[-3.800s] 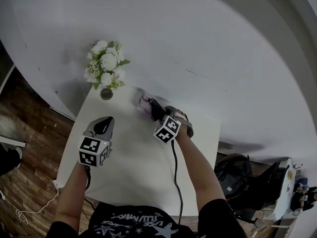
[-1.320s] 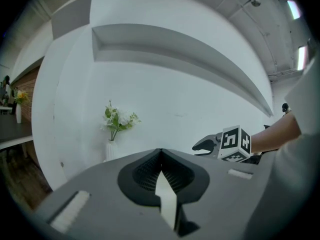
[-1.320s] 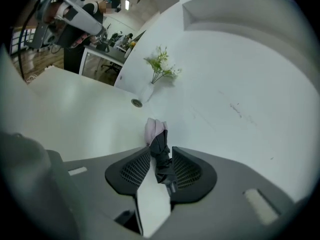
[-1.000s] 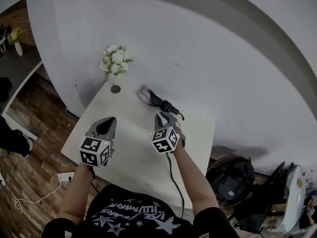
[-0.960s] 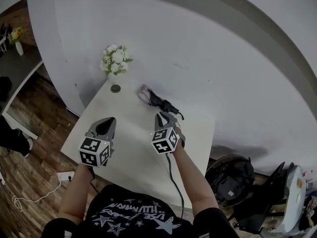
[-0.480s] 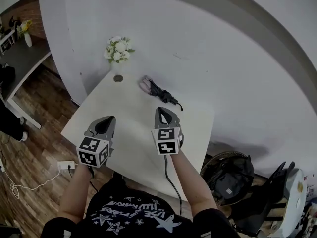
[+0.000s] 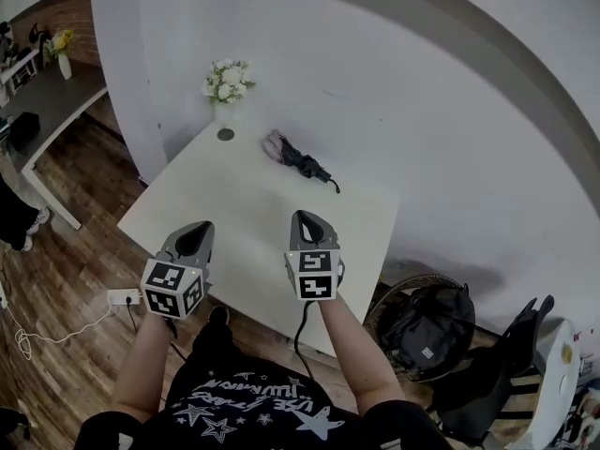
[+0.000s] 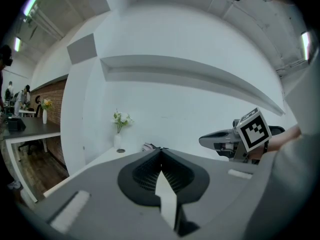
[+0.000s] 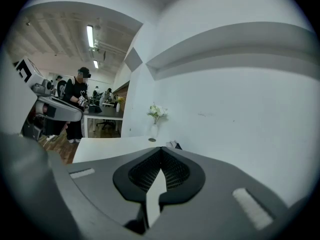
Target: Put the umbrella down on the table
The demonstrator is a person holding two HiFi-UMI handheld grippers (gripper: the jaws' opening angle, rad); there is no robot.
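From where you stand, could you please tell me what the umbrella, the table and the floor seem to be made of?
Umbrella: dark, matte cloth, judging by its crumpled folds; one end looks paler, pinkish. Table: smooth, matte white top with no grain, probably painted or laminated board. Floor: brown planks with visible seams; real wood or laminate, I cannot tell.

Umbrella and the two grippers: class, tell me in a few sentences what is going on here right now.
A person holds a gripper in each hand. The folded umbrella lies on the white table, at its far side near the flowers, and nothing touches it. The left gripper and the right gripper are both shut and empty, over the table's near side and well apart from the umbrella.
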